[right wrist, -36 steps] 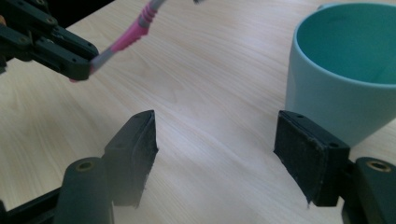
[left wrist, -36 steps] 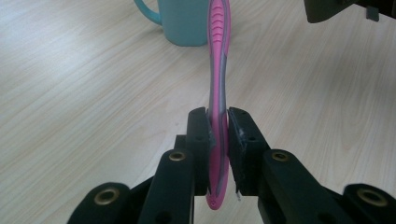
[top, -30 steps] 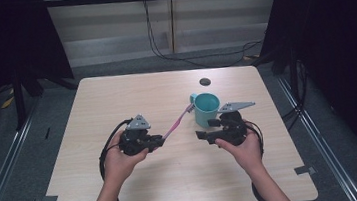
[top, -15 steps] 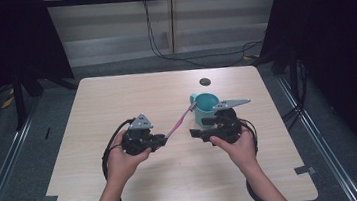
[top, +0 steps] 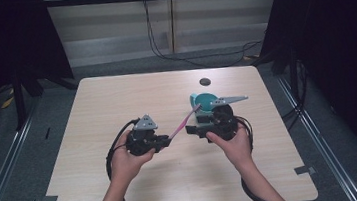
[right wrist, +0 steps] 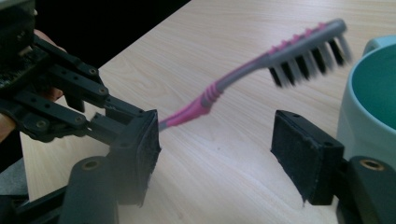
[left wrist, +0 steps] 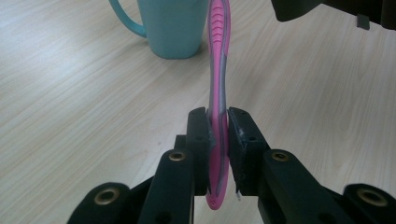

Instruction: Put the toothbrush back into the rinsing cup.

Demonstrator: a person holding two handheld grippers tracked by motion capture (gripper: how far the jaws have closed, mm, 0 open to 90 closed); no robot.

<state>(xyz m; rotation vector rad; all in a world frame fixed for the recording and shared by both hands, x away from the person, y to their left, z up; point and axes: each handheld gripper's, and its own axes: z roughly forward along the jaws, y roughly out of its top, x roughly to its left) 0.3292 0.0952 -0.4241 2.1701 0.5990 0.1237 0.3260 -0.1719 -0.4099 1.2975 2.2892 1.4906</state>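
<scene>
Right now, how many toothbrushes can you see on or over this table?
1. The toothbrush is clamped by its handle in the left gripper, its bristles raised toward the mug. The inside of the mug isn't fully visible, so another could be hidden there.

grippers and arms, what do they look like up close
Both grippers, left and right, are black linkage frames with brass-coloured pivot bushings, flat black padded fingers, a grey three-cornered plate on top and a trailing black cable. Forearms bare, no sleeves.

Likely lab, black-curtained frame [top: 20,46], cables [top: 160,42]
</scene>
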